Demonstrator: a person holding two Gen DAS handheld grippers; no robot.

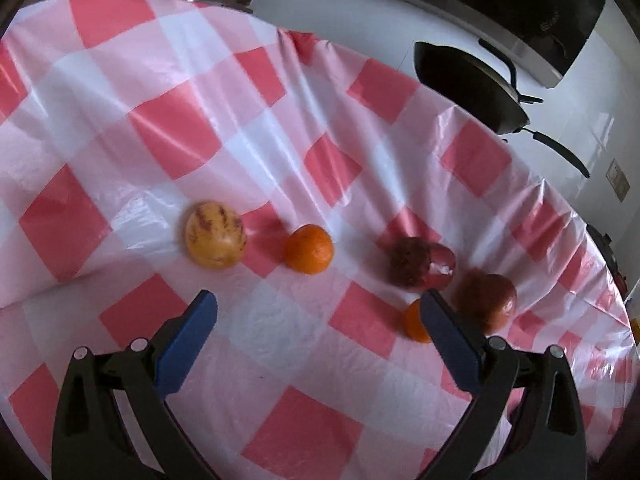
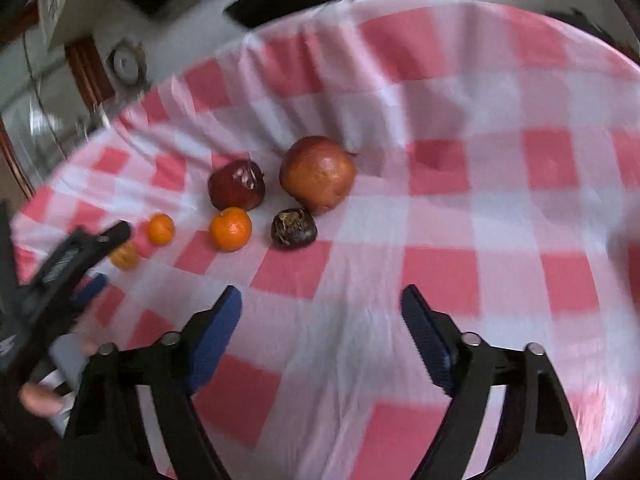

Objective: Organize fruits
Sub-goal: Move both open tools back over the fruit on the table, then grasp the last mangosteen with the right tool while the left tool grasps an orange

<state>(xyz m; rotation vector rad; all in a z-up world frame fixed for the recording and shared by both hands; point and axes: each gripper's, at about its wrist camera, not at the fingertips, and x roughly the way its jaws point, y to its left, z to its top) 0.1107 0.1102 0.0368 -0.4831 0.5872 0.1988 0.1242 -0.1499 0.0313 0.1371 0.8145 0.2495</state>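
Table under a pink-white checked cloth point(image 2: 440, 280) carried a loose fruit cluster: pomegranate point(image 2: 318, 174), dark red apple point(image 2: 237, 191), dark brown fruit point(image 2: 294, 228), three mandarins point(image 2: 231, 228), with a yellow striped melon point(image 1: 215, 235) far left.

A small orange point(image 1: 414, 322) sits half hidden behind the left tool's finger, perhaps a tangerine.

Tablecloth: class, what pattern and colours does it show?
Tablecloth: pink, red and white checks, clearest in the left wrist view.
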